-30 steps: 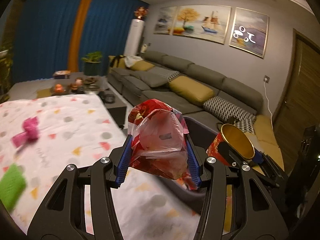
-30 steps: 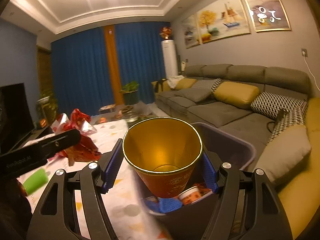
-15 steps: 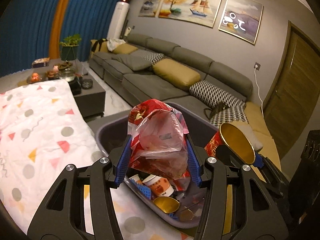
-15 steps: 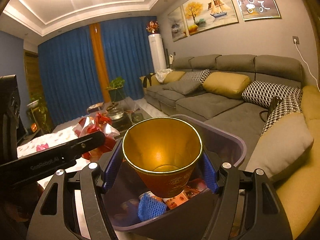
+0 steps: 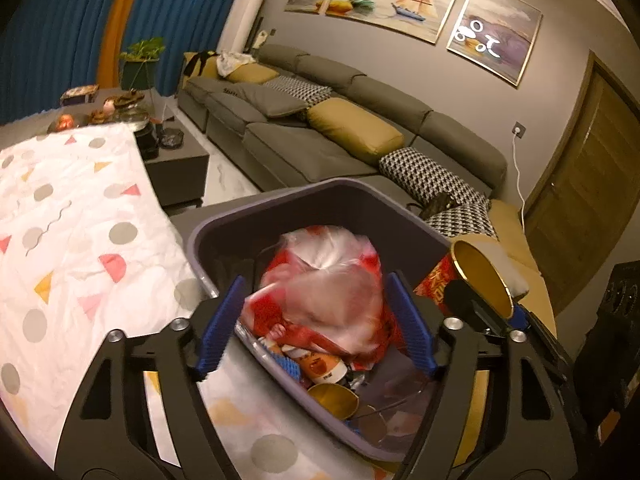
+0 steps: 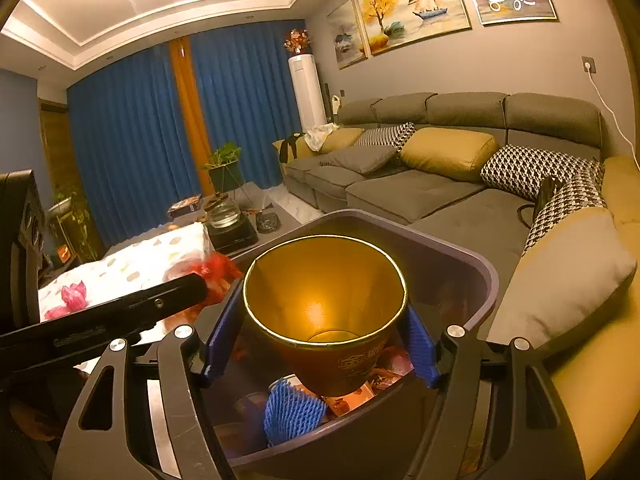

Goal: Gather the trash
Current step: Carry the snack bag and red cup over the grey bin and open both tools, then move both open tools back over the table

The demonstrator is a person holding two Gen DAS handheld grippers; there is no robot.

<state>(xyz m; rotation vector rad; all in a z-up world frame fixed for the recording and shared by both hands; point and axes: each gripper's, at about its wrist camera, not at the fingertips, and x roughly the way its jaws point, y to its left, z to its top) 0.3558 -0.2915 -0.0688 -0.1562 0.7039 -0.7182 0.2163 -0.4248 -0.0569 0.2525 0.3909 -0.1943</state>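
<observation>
A grey trash bin (image 5: 224,220) stands beside the table and holds cups and wrappers. My left gripper (image 5: 316,324) is open above it; a red and clear plastic bag (image 5: 324,296), blurred, lies between the spread blue pads, apart from both. My right gripper (image 6: 320,340) is shut on a red paper cup (image 6: 324,312) with a gold inside, held over the bin (image 6: 480,268). The cup also shows in the left wrist view (image 5: 480,276). A blue foam net (image 6: 292,412) lies in the bin.
A table with a white patterned cloth (image 5: 68,232) is left of the bin. A pink wrapper (image 6: 72,296) lies on the cloth. A grey sofa (image 5: 320,140) with cushions runs behind. A low coffee table (image 5: 168,152) stands further back.
My left gripper moved from over the table to over the bin, opened, and the plastic bag came loose between its pads. My right gripper moved over the bin with the cup.
</observation>
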